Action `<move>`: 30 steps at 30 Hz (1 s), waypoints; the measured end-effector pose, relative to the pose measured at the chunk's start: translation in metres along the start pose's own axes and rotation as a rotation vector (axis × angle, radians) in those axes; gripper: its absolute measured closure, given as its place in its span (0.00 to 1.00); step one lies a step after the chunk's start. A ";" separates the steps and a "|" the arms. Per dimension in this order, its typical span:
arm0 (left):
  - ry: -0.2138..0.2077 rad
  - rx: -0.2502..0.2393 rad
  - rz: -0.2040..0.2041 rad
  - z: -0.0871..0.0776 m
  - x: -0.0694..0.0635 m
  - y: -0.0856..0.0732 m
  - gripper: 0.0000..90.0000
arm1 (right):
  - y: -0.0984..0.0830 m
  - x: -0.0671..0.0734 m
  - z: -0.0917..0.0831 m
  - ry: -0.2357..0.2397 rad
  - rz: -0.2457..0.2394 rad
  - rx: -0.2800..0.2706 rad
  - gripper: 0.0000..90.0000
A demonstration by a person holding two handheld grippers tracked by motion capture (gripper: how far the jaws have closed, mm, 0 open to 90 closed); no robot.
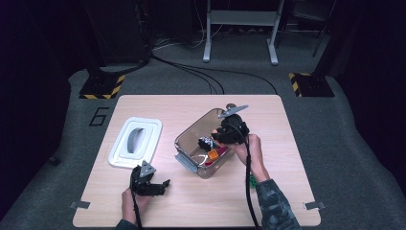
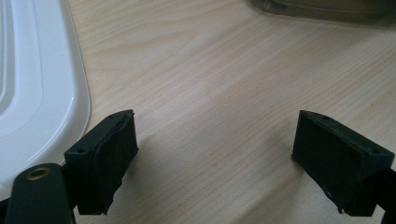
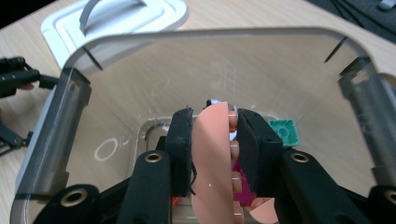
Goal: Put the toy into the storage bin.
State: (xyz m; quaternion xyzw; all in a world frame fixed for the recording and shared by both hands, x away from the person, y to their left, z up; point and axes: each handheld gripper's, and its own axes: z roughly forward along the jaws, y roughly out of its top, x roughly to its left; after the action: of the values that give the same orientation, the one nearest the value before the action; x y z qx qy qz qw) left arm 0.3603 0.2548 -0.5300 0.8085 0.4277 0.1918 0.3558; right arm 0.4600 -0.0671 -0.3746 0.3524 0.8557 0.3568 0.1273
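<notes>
One risk: right gripper (image 3: 215,154), clamped on pink studded plastic piece (image 3: 212,163) over clear plastic bin (image 3: 70,116), could clip rim & drop it; left gripper (image 2: 215,158) jaws apart, idle on worktop (image 2: 210,70).

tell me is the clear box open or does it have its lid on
Open. The clear box has no cover; its white lid lies flat on the table beside it, apart.

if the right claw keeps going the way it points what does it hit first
Probably the clear container's floor, or the green block lying there; the right claw, shut on a peach piece, points down into it. Depth is unclear.
</notes>
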 end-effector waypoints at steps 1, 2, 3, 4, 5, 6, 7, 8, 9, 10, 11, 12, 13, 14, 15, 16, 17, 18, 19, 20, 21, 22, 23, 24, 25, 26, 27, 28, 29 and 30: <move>0.000 0.000 -0.001 0.000 0.000 0.000 0.15 | -0.001 0.001 0.001 0.002 -0.001 0.005 0.74; 0.001 0.000 -0.001 0.000 0.000 0.000 0.15 | -0.003 0.001 0.003 0.007 0.005 0.011 0.74; 0.000 0.000 -0.001 0.000 0.000 0.000 0.15 | -0.004 0.001 0.004 0.008 0.003 0.019 0.74; 0.000 0.000 -0.001 0.000 0.000 0.000 0.15 | -0.006 0.002 0.005 0.009 0.002 0.024 0.74; 0.000 0.000 -0.001 0.000 0.000 0.000 0.15 | -0.007 0.001 0.006 0.011 0.000 0.025 0.74; 0.000 0.000 -0.001 0.000 0.000 0.000 0.15 | -0.009 0.001 0.007 0.016 0.007 0.028 0.74; 0.000 0.000 0.000 0.000 0.000 0.000 0.15 | -0.009 0.001 0.007 0.015 0.009 0.029 0.74; 0.000 0.000 0.000 0.000 0.000 0.000 0.15 | -0.011 0.000 0.008 0.020 0.005 0.035 0.74; 0.000 0.000 -0.001 0.000 0.000 0.000 0.15 | -0.012 0.000 0.009 0.025 0.011 0.040 0.74; 0.000 0.000 -0.001 0.000 0.000 0.000 0.15 | -0.013 0.000 0.009 0.026 0.007 0.040 0.73; 0.000 0.000 0.000 0.000 0.000 0.000 0.15 | -0.014 0.001 0.010 0.029 0.016 0.042 0.73; 0.000 0.000 0.000 0.000 0.000 0.000 0.15 | -0.014 0.001 0.011 0.033 0.012 0.041 0.73; 0.000 0.000 -0.001 0.000 0.000 0.000 0.15 | -0.015 0.002 0.011 0.036 0.015 0.046 0.72; 0.000 0.000 0.000 0.000 0.000 0.000 0.15 | -0.015 0.002 0.011 0.037 0.008 0.051 0.71; 0.000 0.000 -0.001 0.000 0.000 0.000 0.15 | -0.016 0.002 0.011 0.041 0.006 0.049 0.68; 0.000 0.000 -0.001 0.000 0.000 0.000 0.15 | -0.016 0.002 0.010 0.036 0.012 0.046 0.65; 0.000 0.000 -0.001 0.000 0.000 0.000 0.15 | -0.017 0.002 0.008 0.033 0.011 0.045 0.61; 0.000 0.000 -0.001 0.000 0.000 0.000 0.15 | -0.017 0.001 0.006 0.033 0.014 0.041 0.56; 0.000 0.000 -0.001 0.000 0.000 0.000 0.15 | -0.018 0.001 0.004 0.024 0.022 0.035 0.52; 0.000 0.000 -0.001 0.000 0.000 0.000 0.15 | -0.019 0.001 0.001 0.016 0.033 0.028 0.48; 0.000 0.000 -0.001 0.000 0.000 0.000 0.15 | -0.020 0.000 -0.002 0.016 0.033 0.017 0.43; 0.000 0.000 -0.001 0.000 0.000 0.000 0.15 | -0.021 -0.001 -0.006 0.011 0.039 0.004 0.38; 0.000 0.000 -0.002 0.000 0.000 0.000 0.15 | -0.022 -0.002 -0.010 0.002 0.041 -0.011 0.34; 0.000 -0.001 -0.001 0.000 0.000 0.000 0.15 | -0.023 -0.003 -0.013 0.000 0.048 -0.019 0.31; 0.000 0.000 -0.001 0.000 0.000 0.000 0.15 | -0.024 -0.004 -0.018 -0.005 0.056 -0.025 0.27; 0.000 0.000 -0.001 0.000 0.000 0.000 0.15 | -0.026 -0.006 -0.022 -0.008 0.061 -0.035 0.25; 0.000 0.000 -0.001 0.000 0.000 0.000 0.15 | -0.028 -0.007 -0.026 -0.013 0.066 -0.040 0.23; 0.000 0.000 -0.001 0.000 0.000 0.000 0.15 | -0.030 -0.009 -0.030 -0.018 0.074 -0.046 0.21; 0.000 -0.002 0.000 0.000 0.000 0.000 0.15 | -0.032 -0.010 -0.034 -0.021 0.081 -0.053 0.21; 0.000 -0.002 -0.001 0.000 0.000 0.000 0.15 | -0.034 -0.012 -0.039 -0.024 0.091 -0.058 0.21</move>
State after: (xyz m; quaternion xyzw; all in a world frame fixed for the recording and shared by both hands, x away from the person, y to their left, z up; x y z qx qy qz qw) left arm 0.3604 0.2548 -0.5301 0.8080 0.4278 0.1922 0.3566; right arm 0.4328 -0.1122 -0.3715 0.3914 0.8266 0.3824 0.1314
